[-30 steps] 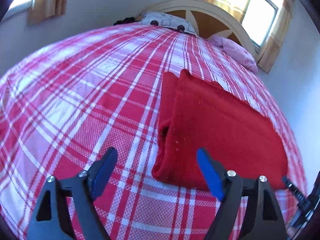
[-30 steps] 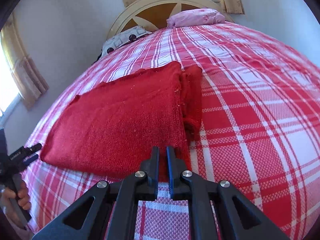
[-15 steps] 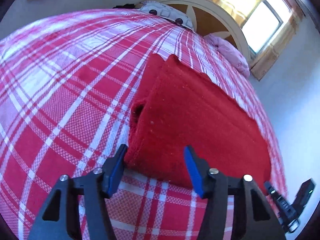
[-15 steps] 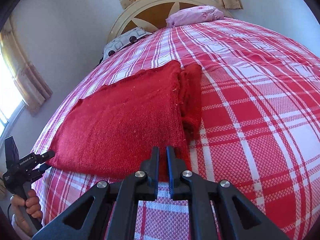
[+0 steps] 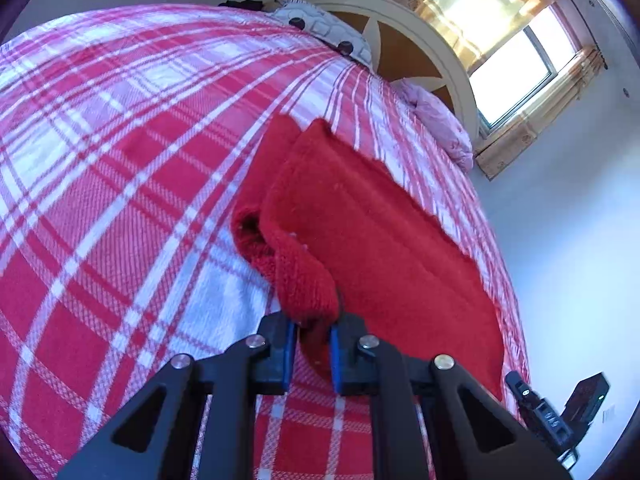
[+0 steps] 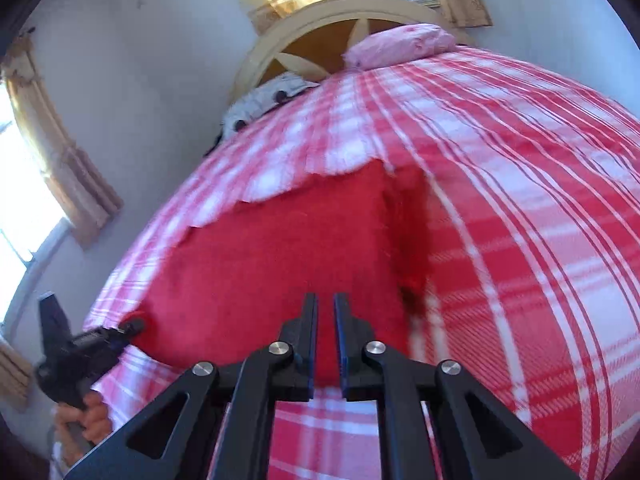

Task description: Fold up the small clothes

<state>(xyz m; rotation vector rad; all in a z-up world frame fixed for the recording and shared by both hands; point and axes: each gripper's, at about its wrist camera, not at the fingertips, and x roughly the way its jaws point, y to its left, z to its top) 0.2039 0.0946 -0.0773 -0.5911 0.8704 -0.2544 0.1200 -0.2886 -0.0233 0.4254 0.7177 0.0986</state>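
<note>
A red knitted garment (image 5: 372, 224) lies folded on the red and white plaid bedspread (image 5: 120, 168). My left gripper (image 5: 313, 340) is shut on the garment's near left corner and lifts that corner off the bed. In the right wrist view the garment (image 6: 280, 264) fills the middle of the bed. My right gripper (image 6: 325, 336) sits over its near edge with the jaws almost together, a narrow gap between them and no cloth seen between them. The left gripper also shows in the right wrist view (image 6: 100, 340) at the garment's left corner, held by a hand.
A round wooden headboard (image 5: 416, 40) stands at the far end with a patterned pillow (image 5: 320, 28) and a pink pillow (image 5: 440, 124). Curtained windows (image 5: 516, 64) are behind. The bed's edge falls away on the right, where the right gripper (image 5: 548, 416) shows.
My left gripper moved in and closed on the garment's near corner, raising it. My right gripper tilted up and moved over the garment's edge, staying nearly closed.
</note>
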